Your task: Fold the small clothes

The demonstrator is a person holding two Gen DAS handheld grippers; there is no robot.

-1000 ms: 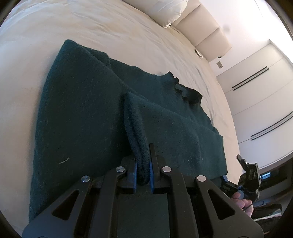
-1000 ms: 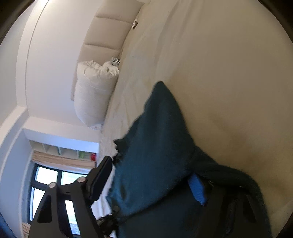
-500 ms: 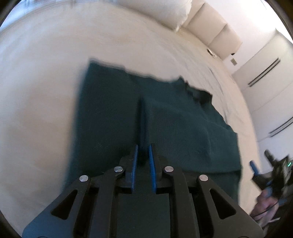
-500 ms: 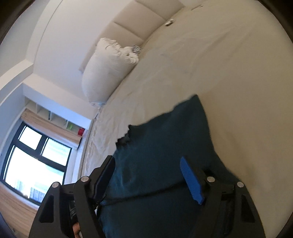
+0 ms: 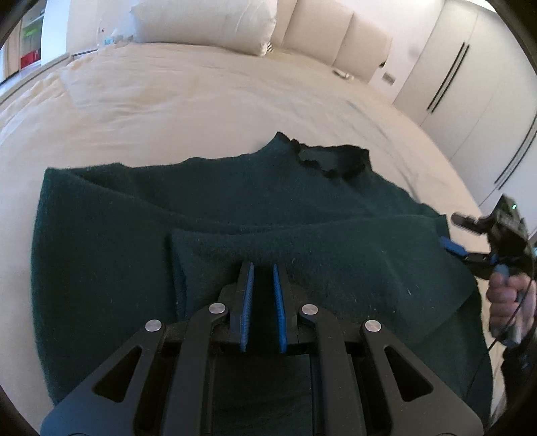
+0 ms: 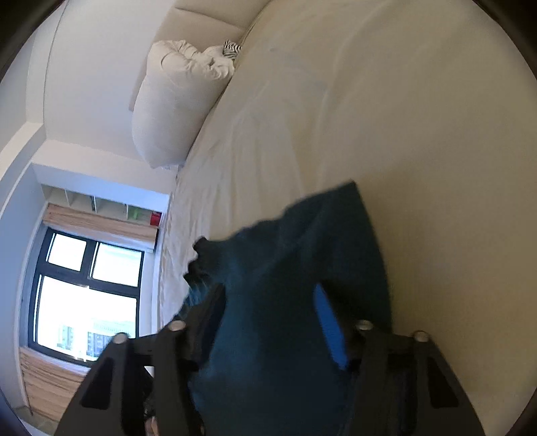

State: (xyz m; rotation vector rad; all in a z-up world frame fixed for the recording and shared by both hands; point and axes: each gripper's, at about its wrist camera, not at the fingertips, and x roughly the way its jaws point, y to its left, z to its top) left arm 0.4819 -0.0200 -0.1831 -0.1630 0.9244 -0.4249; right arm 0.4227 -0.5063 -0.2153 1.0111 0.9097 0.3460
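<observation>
A dark green knit sweater [image 5: 235, 208] lies on the cream bed [image 5: 201, 100], collar toward the pillows. One flap is folded across its lower part. My left gripper [image 5: 261, 268] sits at the near edge of that flap, its blue pads almost together with a thin layer of cloth between them. My right gripper [image 5: 451, 231] is at the sweater's right edge, held by a person's hand [image 5: 503, 298]. In the right wrist view the right gripper [image 6: 266, 291] has jaws apart and closing, with sweater [image 6: 285, 268] cloth filling the space between them, not pressed.
A white pillow [image 5: 208, 23] leans on the padded headboard [image 5: 335, 37] at the far end. White wardrobe doors [image 5: 470, 84] stand to the right. A window [image 6: 87, 295] and a shelf are beyond the bed's other side.
The fold that stood upright in my left gripper now lies flat across the sweater. The right gripper's jaws have narrowed, and both hands have shifted and rolled.
</observation>
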